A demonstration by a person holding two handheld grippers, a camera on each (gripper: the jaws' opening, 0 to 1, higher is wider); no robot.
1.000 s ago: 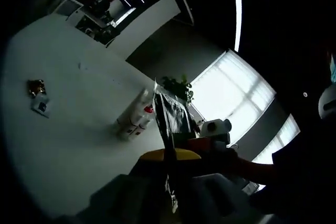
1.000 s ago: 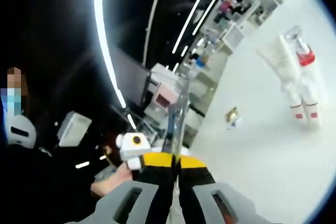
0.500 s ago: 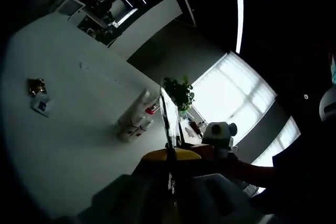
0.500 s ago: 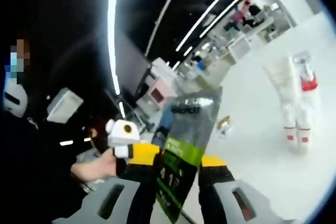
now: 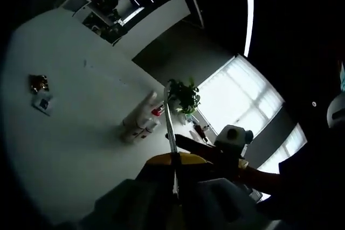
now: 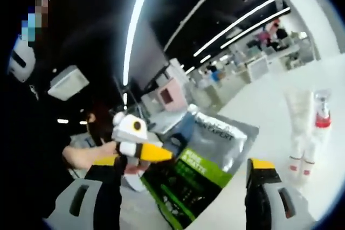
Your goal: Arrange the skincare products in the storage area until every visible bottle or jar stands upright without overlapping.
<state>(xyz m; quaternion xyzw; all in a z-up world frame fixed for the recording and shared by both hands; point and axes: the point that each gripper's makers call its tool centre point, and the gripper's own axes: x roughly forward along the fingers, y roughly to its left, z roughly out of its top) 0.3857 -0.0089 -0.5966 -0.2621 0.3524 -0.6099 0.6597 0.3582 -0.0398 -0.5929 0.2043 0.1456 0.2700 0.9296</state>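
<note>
Left gripper (image 5: 173,179): jaws closed together on the thin edge of a sachet (image 5: 170,127), seen edge-on straight ahead.
Right gripper (image 6: 180,184): jaws spread wide; grey-and-green sachet (image 6: 202,173) between them, contact with either jaw unclear.
Bottles (image 5: 141,120): white cluster, one red-collared, on the white table (image 5: 64,133), ahead-left of the left gripper; ahead-right of the right gripper (image 6: 307,127).
Small packet (image 5: 40,92): far left, well apart from the bottles.

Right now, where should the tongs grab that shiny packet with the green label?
Probably the pouch's free edge, on the side nearest the bottles, coming in from that side. It is flat and thin, so pinch across its two flat faces. The left tongs pinch the opposite edge, so that side is taken.
</note>
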